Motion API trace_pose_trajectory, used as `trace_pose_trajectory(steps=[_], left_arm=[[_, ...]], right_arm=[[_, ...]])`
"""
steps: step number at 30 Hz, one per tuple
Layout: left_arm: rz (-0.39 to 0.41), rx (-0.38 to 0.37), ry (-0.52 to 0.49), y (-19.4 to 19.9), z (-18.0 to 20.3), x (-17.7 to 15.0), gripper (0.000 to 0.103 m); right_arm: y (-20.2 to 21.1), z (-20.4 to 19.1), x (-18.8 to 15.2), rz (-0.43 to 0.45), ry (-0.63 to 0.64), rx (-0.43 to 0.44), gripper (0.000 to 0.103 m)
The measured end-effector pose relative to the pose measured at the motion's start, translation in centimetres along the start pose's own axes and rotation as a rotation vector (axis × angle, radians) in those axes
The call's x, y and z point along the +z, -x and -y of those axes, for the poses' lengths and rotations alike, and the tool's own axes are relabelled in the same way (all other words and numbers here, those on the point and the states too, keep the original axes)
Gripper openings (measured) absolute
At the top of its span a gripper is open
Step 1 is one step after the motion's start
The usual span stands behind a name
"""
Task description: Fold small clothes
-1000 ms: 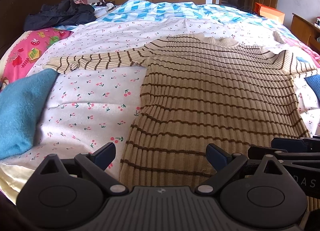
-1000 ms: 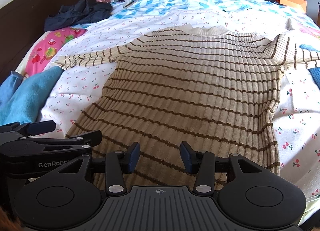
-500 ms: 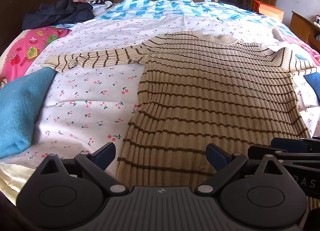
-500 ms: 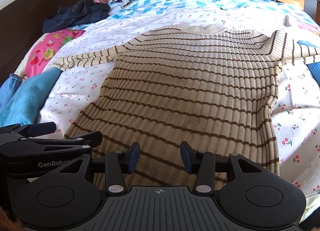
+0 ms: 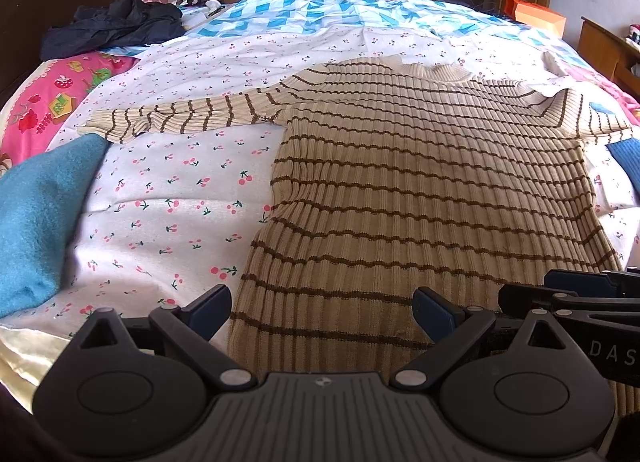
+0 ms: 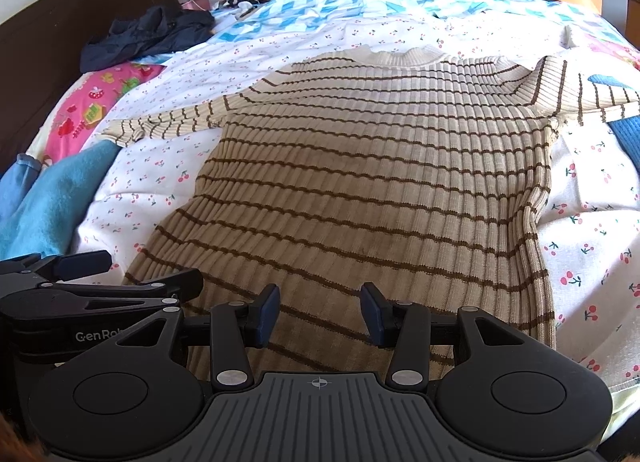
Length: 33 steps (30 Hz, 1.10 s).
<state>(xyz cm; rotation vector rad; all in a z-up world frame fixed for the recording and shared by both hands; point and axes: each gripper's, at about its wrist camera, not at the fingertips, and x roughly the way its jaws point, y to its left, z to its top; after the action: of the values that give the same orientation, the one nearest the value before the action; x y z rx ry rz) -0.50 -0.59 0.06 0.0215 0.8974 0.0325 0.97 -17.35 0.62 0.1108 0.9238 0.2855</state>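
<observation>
Item: striped ribbed sweater (image 5: 432, 181), beige with brown bands, spread flat on my bed, hem toward me, collar at the far end, both sleeves stretched out sideways. My left tongs (image 5: 322, 308) hang over the hem's left corner, released and spread wide, nothing between the pads. My right tongs (image 6: 319, 316) hang over the hem further right, also released, with a narrower gap and only knit below. The two tongs sit just beside each other. Under the sweater: cherry-print sheet (image 5: 176, 189). Left of my left tongs: blue towel (image 5: 38, 217); beyond it, pink pillow (image 5: 56, 105). Far off, past the collar: blue-and-white quilt (image 5: 320, 17) and a dark jacket (image 5: 112, 23) by the headboard.
</observation>
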Motion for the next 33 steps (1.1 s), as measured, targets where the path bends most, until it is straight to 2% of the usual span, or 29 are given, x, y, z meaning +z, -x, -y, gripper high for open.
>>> trace_pose_trajectory(steps=[22,33], left_arm=[[-0.003,0.004,-0.01,-0.02,0.24,0.08,0.101],[0.021,0.022,-0.007,0.56,-0.18,0.2,0.101]], right_arm=[[-0.09,0.34,-0.11,-0.001,-0.012,0.001,0.044],[0.07,-0.12,0.12,0.013,0.002,0.01,0.044]])
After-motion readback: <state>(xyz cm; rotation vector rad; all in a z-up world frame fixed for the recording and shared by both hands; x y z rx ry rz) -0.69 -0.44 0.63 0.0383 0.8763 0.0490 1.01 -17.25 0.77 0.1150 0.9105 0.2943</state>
